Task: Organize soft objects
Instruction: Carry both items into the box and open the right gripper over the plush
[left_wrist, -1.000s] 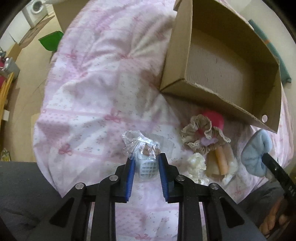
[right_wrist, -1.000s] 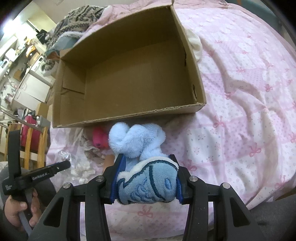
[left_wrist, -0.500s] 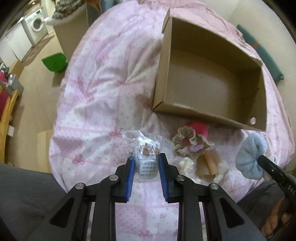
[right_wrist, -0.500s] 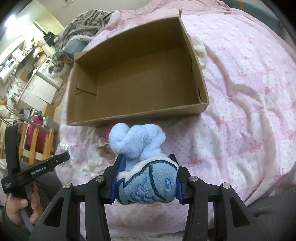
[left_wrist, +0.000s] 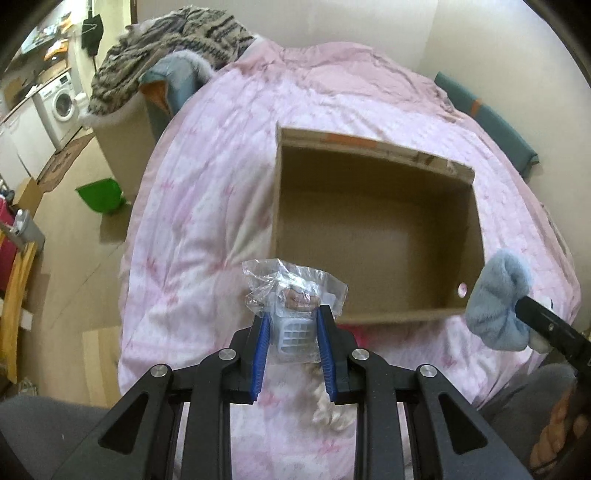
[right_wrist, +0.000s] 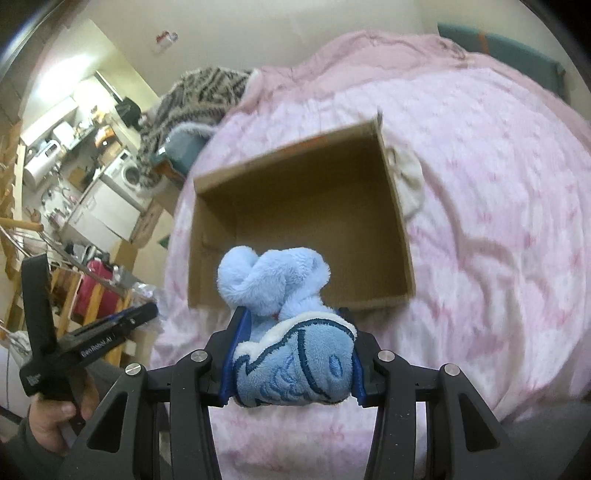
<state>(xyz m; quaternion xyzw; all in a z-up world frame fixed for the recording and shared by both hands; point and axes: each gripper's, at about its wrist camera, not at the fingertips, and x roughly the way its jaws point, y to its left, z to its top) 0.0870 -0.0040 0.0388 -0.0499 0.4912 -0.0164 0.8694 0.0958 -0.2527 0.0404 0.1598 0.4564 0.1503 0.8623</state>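
Observation:
My left gripper (left_wrist: 292, 325) is shut on a small item in a clear plastic bag (left_wrist: 295, 291) and holds it in the air before the near left corner of an open cardboard box (left_wrist: 376, 229). My right gripper (right_wrist: 291, 332) is shut on a light blue plush toy (right_wrist: 288, 325) with a stitched fish shape, held up in front of the box (right_wrist: 295, 229). The plush also shows in the left wrist view (left_wrist: 498, 299) at the right. The box is empty inside. A white fluffy item (left_wrist: 328, 406) lies on the bed below my left gripper.
The box rests on a pink patterned quilt (left_wrist: 207, 192) covering the bed. A white soft item (right_wrist: 410, 181) lies behind the box's right wall. A striped blanket (left_wrist: 166, 55) is heaped at the bed's far left. A green bin (left_wrist: 101, 194) stands on the floor.
Both grippers have risen well above the bed with their loads still held. The box now lies farther below and ahead. The scrunchie pile has dropped out of sight.

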